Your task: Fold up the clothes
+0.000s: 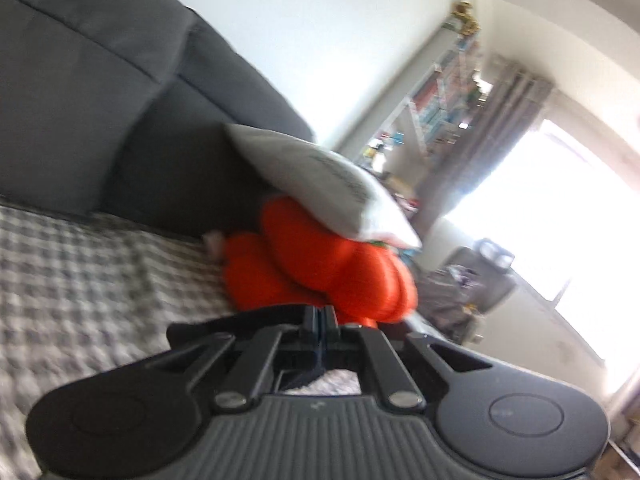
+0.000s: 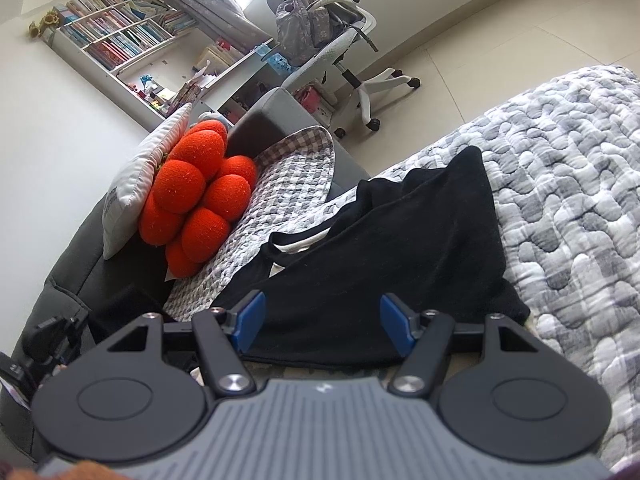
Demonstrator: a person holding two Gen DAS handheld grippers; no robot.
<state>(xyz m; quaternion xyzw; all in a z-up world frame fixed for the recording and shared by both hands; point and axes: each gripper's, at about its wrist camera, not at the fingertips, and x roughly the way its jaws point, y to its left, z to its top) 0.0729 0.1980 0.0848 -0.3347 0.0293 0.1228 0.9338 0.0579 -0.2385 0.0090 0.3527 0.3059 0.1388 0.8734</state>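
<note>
A black garment point(image 2: 392, 248) with a white inner collar lies partly folded on the grey-and-white quilt point(image 2: 568, 200). My right gripper point(image 2: 320, 320) hovers open over its near edge, and nothing sits between the blue pads point(image 2: 250, 318). In the left wrist view my left gripper point(image 1: 320, 316) is shut, raised and pointing roughly level at the cushions. A strip of the black garment point(image 1: 188, 328) shows at its fingertips and hangs below them, so it seems pinched there. Part of the left gripper's body point(image 2: 44, 340) shows at the right wrist view's lower left.
An orange bobbled cushion point(image 2: 196, 196) and a white pillow point(image 2: 132, 184) lean on the dark grey sofa back point(image 1: 100, 100). A checked throw point(image 2: 288, 172) covers the seat. Beyond stand a bookshelf point(image 2: 120, 36), an office chair point(image 2: 340, 52) with a bag, and tiled floor.
</note>
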